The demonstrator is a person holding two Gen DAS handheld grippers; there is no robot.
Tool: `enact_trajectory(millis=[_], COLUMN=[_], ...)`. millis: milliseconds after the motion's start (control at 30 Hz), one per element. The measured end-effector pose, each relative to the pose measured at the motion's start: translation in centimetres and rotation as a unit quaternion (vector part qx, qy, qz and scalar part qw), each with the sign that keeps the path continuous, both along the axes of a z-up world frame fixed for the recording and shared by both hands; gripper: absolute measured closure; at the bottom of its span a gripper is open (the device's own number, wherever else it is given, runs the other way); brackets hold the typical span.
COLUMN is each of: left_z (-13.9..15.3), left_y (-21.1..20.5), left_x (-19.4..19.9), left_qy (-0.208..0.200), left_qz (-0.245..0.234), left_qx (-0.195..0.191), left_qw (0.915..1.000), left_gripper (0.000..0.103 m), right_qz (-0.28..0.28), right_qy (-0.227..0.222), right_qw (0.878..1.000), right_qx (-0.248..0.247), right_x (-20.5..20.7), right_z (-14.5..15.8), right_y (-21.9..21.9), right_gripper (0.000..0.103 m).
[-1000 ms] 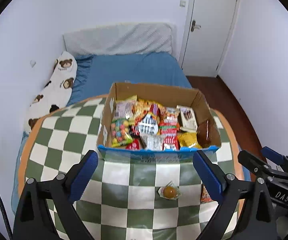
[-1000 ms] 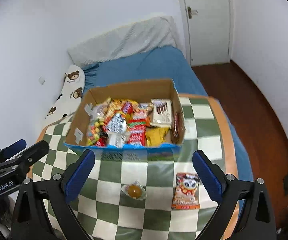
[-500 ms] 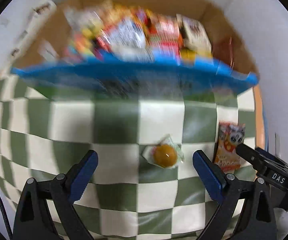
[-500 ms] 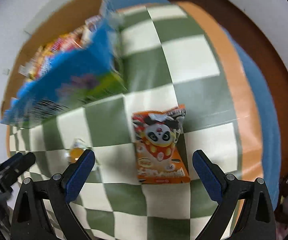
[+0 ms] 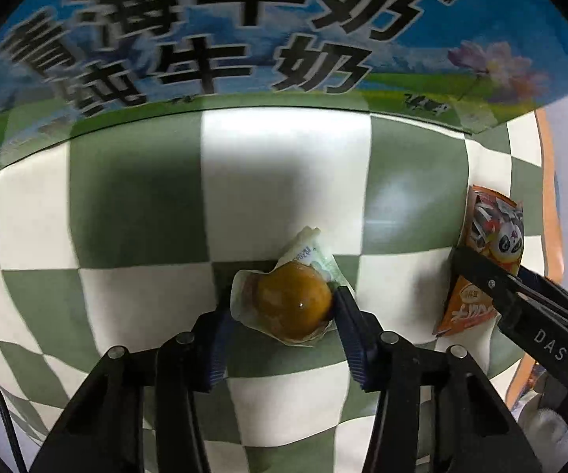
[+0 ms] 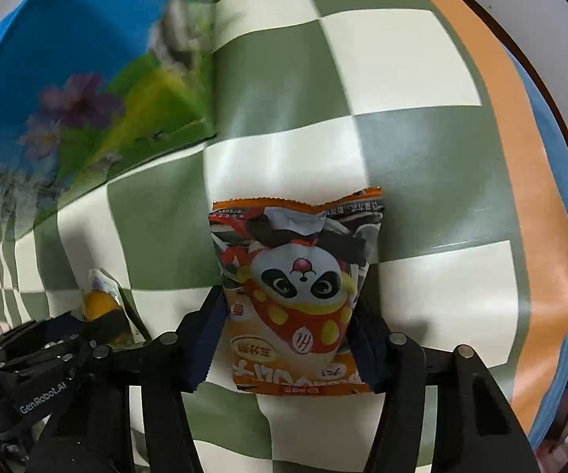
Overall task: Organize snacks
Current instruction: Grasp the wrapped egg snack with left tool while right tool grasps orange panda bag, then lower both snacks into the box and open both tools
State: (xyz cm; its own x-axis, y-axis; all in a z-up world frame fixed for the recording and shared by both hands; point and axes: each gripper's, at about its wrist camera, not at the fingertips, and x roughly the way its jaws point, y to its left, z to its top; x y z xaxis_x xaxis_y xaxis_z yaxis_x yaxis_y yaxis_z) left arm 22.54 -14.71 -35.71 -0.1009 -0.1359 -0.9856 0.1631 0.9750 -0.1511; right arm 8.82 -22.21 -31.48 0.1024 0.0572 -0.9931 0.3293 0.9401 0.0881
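Below, both grippers are lowered close to the checked tablecloth [image 5: 284,181], each reaching forward toward the printed front wall of the snack box [image 5: 244,31]. Left gripper [image 5: 282,307]: its jaws are narrowed about the jelly cup [image 5: 290,303], an amber dome in a crumpled clear wrapper lying on the cloth; the right blue pad presses the cup's side, the left pad meets the wrapper's edge. Right gripper [image 6: 288,335]: its jaws are drawn in against both sides of the orange panda snack packet [image 6: 296,295], which lies flat on the cloth with its printed face up and its lower part between the fingers. Whether either item has left the cloth cannot be told. Hidden or unclear: the box interior is out of sight in both views; only its blue, green and flowered outer wall shows, sharp with large black characters in the left wrist view, blurred in the right wrist view. Each packet's underside is concealed. View differences: the left wrist view shows the right gripper's black finger laid across the panda packet at far right, largely covering it; the right wrist view shows the jelly cup only partly, behind the left gripper's body at lower left, and alone reveals the cloth's orange border [image 6: 528,181].
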Motion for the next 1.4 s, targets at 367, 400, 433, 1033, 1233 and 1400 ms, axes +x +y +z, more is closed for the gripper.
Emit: enact_trajectory(millis=[367, 400, 433, 1033, 1233, 1400], left_z=[3.2, 3.9, 4.4, 21.0, 20.0, 14.9], left_y=[4.8, 5.1, 5.4, 7.2, 7.3, 7.1], left_x=[-3.0, -3.2, -3.3, 7.5, 16.7, 22.7], left_qy=[-0.007, -0.012, -0.016, -0.153, -0.153, -0.100], left_qz=[0.049, 0.054, 0.058, 0.039, 0.039, 0.034], left_qx=[-0.014, -0.018, -0.020, -0.125, -0.086, -0.058], left_qw=[0.9987, 0.9983, 0.9980, 0.9795, 0.9837, 0.9927], left_gripper=[0.058, 0.058, 0.058, 0.058, 0.058, 0.058], right_qz=[0.043, 0.046, 0.051, 0.112, 0.115, 0.105], right_qy=[-0.012, -0.016, -0.020, -0.173, -0.167, -0.123], right_qw=[0.997, 0.996, 0.996, 0.969, 0.975, 0.984], right_qx=[0.068, 0.076, 0.077, 0.134, 0.094, 0.068], right_x=[-2.3, -2.4, -2.4, 7.0, 15.8, 21.9], right_z=[0.1, 0.5, 0.8, 18.1, 17.6, 14.6], right_y=[5.0, 5.5, 5.9, 9.2, 9.2, 7.4], right_gripper=[0.047, 0.047, 0.047, 0.047, 0.047, 0.047])
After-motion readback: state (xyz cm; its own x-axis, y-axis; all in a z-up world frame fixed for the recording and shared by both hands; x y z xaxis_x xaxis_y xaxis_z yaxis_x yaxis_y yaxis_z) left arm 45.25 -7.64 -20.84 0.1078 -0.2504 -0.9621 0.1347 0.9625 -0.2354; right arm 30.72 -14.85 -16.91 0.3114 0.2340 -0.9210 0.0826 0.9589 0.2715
